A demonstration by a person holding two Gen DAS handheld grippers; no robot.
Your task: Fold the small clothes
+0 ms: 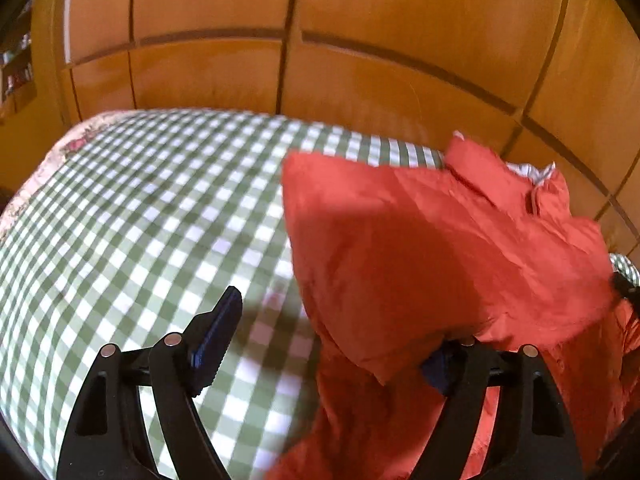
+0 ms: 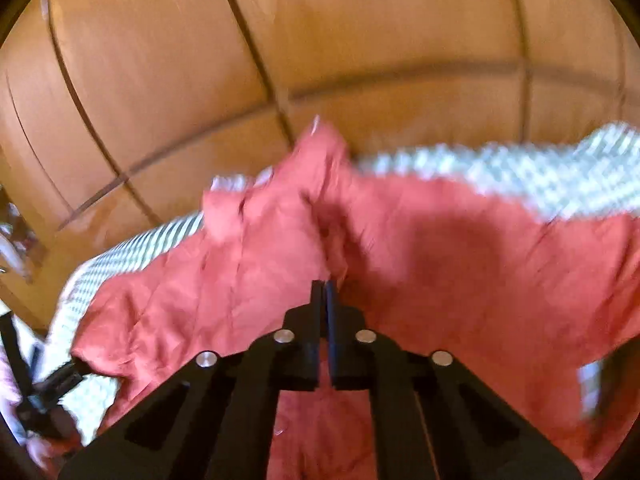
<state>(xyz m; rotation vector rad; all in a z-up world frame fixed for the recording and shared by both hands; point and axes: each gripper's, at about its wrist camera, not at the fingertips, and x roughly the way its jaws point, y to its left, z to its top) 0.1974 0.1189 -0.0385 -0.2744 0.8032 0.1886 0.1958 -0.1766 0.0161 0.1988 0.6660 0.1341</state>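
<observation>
A red-orange shirt lies partly lifted over the green-and-white checked bedcover. My left gripper is open; its left finger is bare, and the shirt drapes over its right finger. In the right wrist view the shirt fills the middle. My right gripper is shut on a fold of the shirt. The right gripper's tip also shows at the right edge of the left wrist view. The left gripper shows at the lower left of the right wrist view.
A wall of orange-brown wooden wardrobe panels stands right behind the bed. The bedcover shows beyond the shirt. A floral edge of the bedding shows at the far left corner.
</observation>
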